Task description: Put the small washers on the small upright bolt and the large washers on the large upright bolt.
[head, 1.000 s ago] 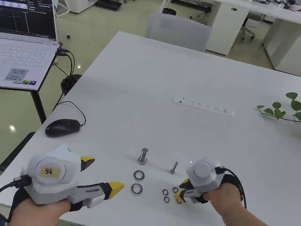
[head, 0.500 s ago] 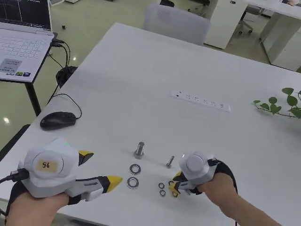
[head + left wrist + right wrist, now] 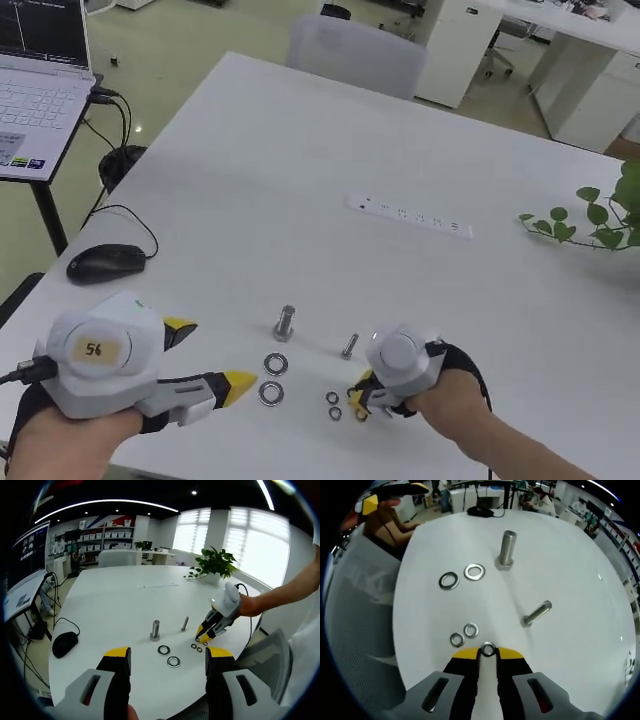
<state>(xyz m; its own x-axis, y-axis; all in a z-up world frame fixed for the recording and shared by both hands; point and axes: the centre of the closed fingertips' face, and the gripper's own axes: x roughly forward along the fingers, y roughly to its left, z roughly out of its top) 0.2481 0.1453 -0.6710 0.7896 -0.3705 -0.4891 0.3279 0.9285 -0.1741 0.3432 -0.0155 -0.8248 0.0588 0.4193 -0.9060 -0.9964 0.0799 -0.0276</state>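
The large bolt (image 3: 284, 322) and the small bolt (image 3: 348, 346) stand upright on the white table (image 3: 300, 160). Two large washers (image 3: 276, 363) (image 3: 270, 392) lie flat in front of the large bolt. Two small washers (image 3: 332, 397) (image 3: 335, 413) lie near the small bolt. My right gripper (image 3: 358, 395) points down at the table beside them. Its jaws are nearly together around a third small washer (image 3: 488, 650) at their tips. My left gripper (image 3: 210, 352) hovers open left of the large washers (image 3: 164, 650), holding nothing.
A white power strip (image 3: 408, 214) lies mid-table beyond the bolts. A black mouse (image 3: 105, 262) with its cable sits at the left edge. A laptop (image 3: 25, 110) stands on a side stand further left. A plant (image 3: 590, 215) is at the right and a chair (image 3: 355, 55) at the far side.
My right gripper has edged left, closer to the small bolt, and its tips now sit on the nearest small washer. The left gripper has held its place. The head camera has shifted.
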